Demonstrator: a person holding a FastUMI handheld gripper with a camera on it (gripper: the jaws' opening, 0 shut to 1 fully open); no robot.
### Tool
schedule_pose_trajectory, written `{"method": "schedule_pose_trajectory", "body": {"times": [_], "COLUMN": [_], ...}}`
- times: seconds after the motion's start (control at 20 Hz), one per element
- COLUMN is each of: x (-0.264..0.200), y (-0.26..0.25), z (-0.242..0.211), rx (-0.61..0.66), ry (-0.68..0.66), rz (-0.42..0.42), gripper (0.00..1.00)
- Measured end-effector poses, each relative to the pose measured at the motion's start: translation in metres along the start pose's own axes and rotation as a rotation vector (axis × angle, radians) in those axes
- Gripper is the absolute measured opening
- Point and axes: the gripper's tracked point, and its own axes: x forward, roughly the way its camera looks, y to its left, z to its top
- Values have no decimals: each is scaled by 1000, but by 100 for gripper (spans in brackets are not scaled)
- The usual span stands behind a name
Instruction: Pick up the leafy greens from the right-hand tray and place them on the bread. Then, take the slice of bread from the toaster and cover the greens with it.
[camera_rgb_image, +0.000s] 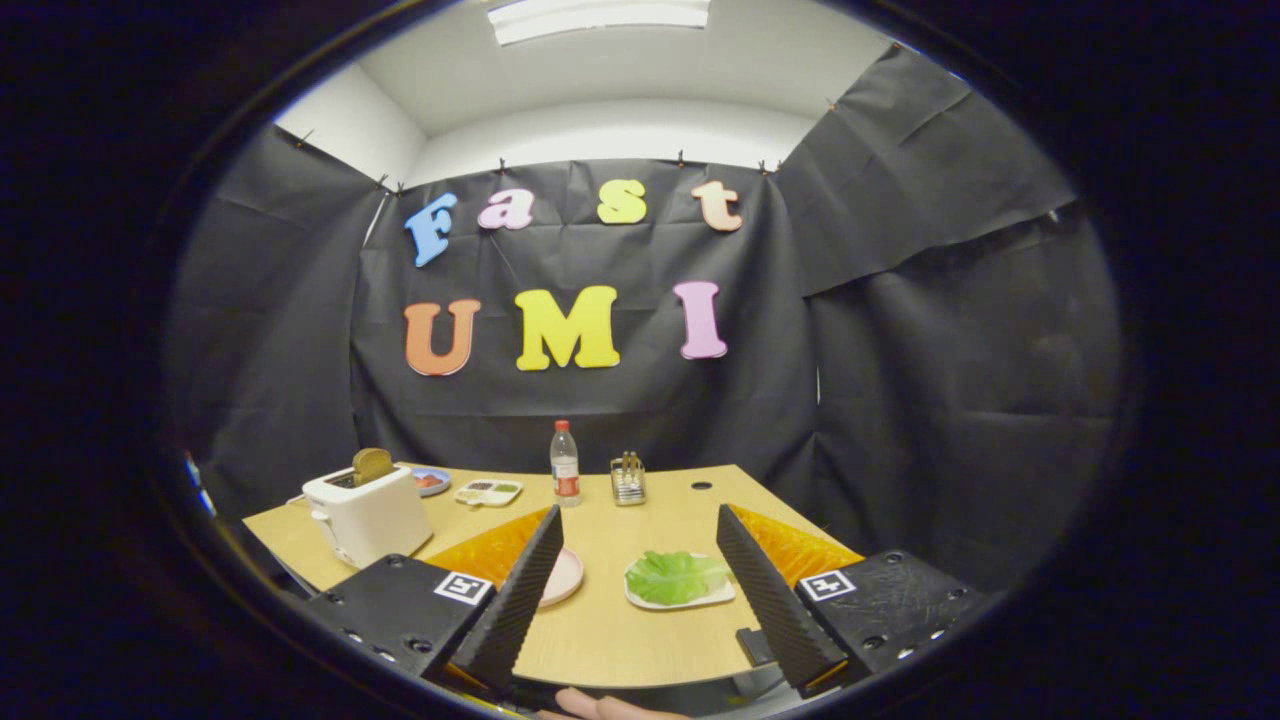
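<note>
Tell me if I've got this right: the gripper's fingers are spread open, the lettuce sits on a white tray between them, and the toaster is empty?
Not quite. In the gripper view the toaster has a bread slice poking out. The gripper is open, and the lettuce lies on its white tray.

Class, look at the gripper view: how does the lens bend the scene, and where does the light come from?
Gripper view: fisheye curves the table edge; a ceiling light panel lights evenly; leafy greens sharp beyond the open gripper; toaster and bottle small but clear.
</note>
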Motion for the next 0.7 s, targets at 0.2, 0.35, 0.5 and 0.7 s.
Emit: {"method": "schedule_pose_trajectory", "body": {"times": [0.2,0.35,0.5,0.7], "x": [36,61,87,130], "y": [-16,-32,-47,-69], "z": [-19,-33,-49,-85], "rx": [15,18,31,37], "ry": [47,84,136,247], "rz": [-32,-52,-75,-103], "gripper": [95,95,95,95]}}
